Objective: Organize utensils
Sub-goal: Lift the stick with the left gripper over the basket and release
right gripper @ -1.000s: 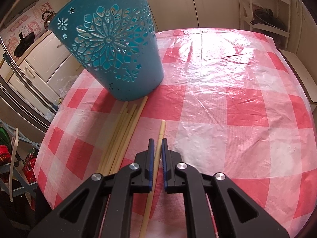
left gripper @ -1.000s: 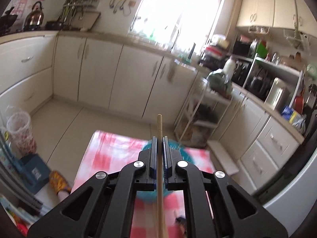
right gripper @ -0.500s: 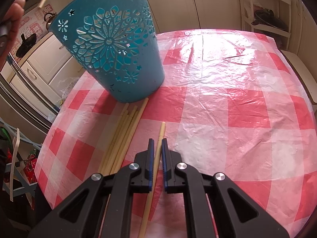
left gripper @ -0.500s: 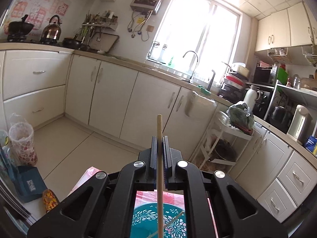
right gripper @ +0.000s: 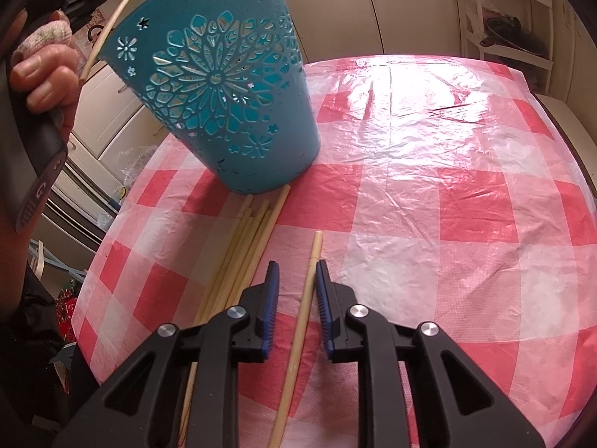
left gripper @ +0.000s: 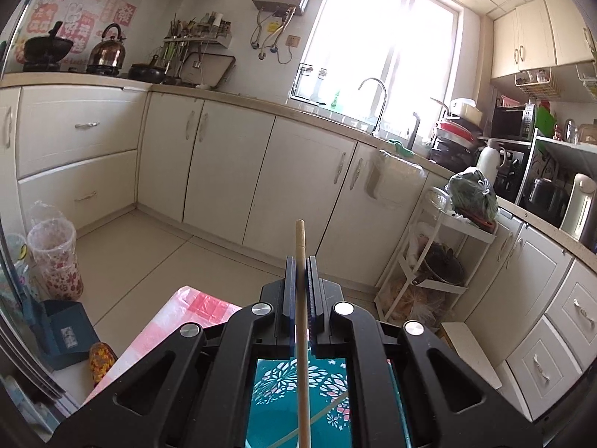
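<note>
Chopstick (right gripper: 304, 298) between parted right claw (right gripper: 297, 291), table edge (right gripper: 108, 239) leftward.

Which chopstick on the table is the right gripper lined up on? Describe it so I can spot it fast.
Start at the teal cut-out basket on the red-checked tablecloth. In front of its base lies a bundle of chopsticks. The target is the single chopstick lying apart, right of that bundle, between the open fingers of the right gripper.
</note>
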The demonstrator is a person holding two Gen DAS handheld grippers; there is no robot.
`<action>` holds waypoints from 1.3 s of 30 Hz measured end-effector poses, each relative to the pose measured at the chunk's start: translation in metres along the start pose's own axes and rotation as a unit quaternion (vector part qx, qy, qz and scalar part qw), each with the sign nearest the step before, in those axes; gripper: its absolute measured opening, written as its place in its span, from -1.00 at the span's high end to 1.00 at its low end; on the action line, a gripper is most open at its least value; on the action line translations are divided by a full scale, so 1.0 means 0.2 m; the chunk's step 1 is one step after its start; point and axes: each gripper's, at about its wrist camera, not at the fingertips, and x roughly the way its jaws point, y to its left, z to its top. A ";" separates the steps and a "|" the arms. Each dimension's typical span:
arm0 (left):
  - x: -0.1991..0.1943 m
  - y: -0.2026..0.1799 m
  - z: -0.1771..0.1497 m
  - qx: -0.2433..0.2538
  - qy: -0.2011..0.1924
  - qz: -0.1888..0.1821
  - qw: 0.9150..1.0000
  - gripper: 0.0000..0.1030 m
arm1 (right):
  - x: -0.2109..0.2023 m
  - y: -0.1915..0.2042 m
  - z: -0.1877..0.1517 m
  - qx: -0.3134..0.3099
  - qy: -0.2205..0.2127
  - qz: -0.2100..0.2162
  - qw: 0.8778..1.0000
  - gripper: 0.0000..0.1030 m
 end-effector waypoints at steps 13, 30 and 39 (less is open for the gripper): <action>-0.06 0.10 0.16 -0.051 -0.024 -0.012 0.998 0.90 | 0.00 -0.01 0.00 0.000 -0.001 0.001 1.000 0.56; 0.02 -0.08 0.13 -0.014 -0.031 -0.003 0.999 0.90 | -0.01 -0.03 0.00 0.005 0.001 0.011 1.000 0.52; 0.08 -0.13 -0.03 0.078 0.075 0.014 0.994 0.74 | -0.02 -0.03 0.00 0.003 0.003 0.014 1.000 0.51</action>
